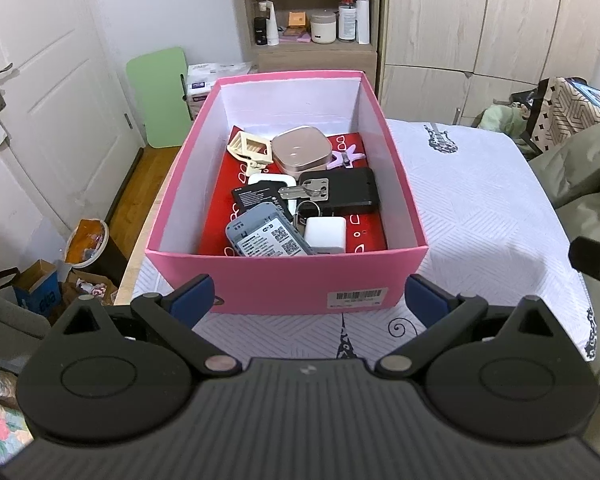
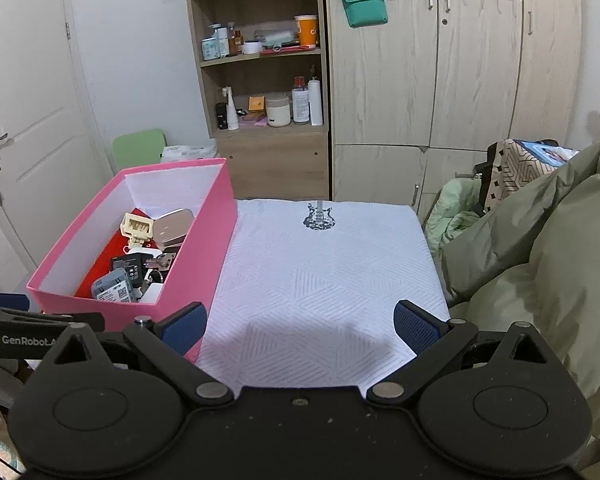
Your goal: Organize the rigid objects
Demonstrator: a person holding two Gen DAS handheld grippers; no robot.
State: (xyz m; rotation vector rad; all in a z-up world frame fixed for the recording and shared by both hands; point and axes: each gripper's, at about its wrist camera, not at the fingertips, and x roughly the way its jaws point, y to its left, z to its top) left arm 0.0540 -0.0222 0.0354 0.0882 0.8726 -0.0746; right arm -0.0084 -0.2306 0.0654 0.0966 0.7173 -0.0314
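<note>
White patterned cloth [image 2: 324,276] covers the table; pink box [image 1: 284,284] sits on its left part.

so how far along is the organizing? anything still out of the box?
Looks mostly done, or not begun. Done: the pink box already holds a pile: grey phone, white charger, keys, rose-gold case. In hand: nothing; the left gripper and the right gripper are both open. Left: no loose item shows on the white cloth, so I can't say what remains.
</note>
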